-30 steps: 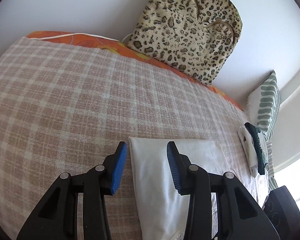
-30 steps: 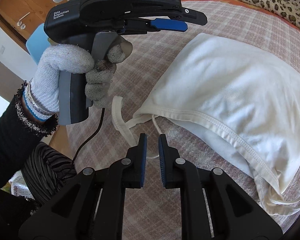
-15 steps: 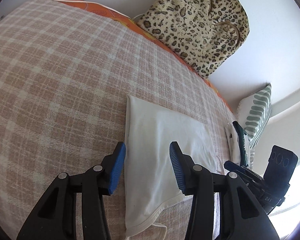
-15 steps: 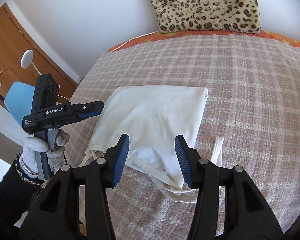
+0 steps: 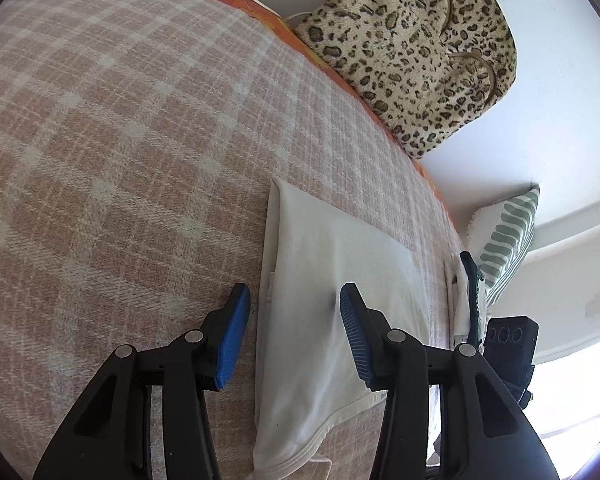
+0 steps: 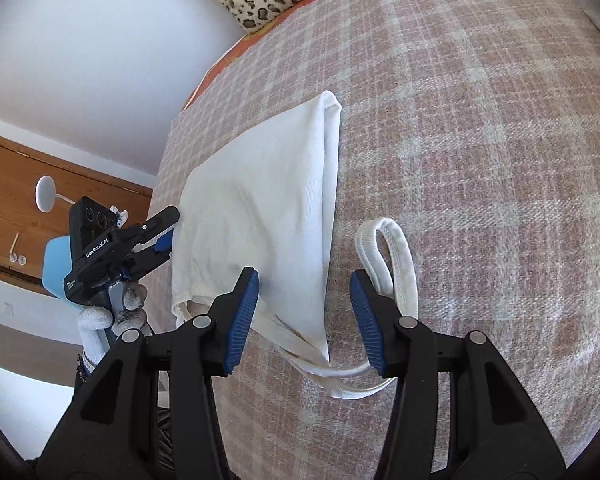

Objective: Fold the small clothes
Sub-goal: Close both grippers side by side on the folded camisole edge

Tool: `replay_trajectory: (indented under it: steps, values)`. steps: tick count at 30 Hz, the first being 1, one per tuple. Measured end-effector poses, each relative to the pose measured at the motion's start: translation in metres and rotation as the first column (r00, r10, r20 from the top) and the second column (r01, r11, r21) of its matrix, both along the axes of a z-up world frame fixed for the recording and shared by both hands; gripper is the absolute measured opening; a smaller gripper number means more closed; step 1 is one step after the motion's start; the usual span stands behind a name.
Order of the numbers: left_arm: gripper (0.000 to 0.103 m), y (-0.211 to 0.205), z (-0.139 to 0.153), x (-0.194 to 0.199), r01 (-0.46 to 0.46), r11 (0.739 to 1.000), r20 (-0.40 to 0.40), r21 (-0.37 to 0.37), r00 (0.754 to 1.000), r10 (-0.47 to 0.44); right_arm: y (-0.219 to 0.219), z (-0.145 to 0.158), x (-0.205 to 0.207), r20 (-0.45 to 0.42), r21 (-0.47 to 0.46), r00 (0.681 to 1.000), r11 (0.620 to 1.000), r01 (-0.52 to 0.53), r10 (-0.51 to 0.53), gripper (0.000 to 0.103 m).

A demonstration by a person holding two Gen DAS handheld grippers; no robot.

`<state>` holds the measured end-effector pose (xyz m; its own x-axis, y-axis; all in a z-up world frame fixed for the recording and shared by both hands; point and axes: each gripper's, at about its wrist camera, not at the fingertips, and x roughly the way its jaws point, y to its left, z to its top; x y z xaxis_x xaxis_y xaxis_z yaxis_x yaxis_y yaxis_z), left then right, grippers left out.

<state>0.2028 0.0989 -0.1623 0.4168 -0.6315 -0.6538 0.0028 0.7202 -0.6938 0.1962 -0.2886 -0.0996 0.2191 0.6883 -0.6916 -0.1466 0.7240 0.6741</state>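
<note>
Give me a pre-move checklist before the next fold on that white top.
1. Left gripper open over the white top's edge: ok.
2. Right gripper open, nothing held: ok.
3. Top folded flat on the plaid blanket: ok.
4. Straps tucked in: not ok, one loops out beside the body.
5. Folded pile clear of the working area: ok.
6. Underlayers smooth: cannot tell.

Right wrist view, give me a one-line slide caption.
Open right gripper poised over a half-folded white top, its straps trailing on the plaid bedspread.
</note>
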Motion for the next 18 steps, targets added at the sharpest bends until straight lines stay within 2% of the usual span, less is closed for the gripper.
replay_trajectory:
  steps: [5, 13, 18]
  values:
    - [0.045, 0.003, -0.002, 0.007, -0.015, 1.000, -0.008, -0.028, 1.000, 0.014, -0.008, -0.005, -0.011, -0.045, 0.065, 0.999, 0.998, 0.008, -0.006, 0.050]
    - [0.046, 0.010, -0.012, 0.024, -0.045, 0.989, -0.038, -0.144, 0.998, 0.040, -0.026, -0.012, -0.041, -0.070, 0.136, 0.997, 0.991, -0.002, 0.012, 0.050]
    - [0.046, 0.005, -0.011, 0.034, -0.013, 0.990, -0.016, -0.142, 1.000, 0.010, -0.028, -0.016, -0.044, -0.080, 0.188, 0.997, 0.982, 0.004, 0.012, 0.050]
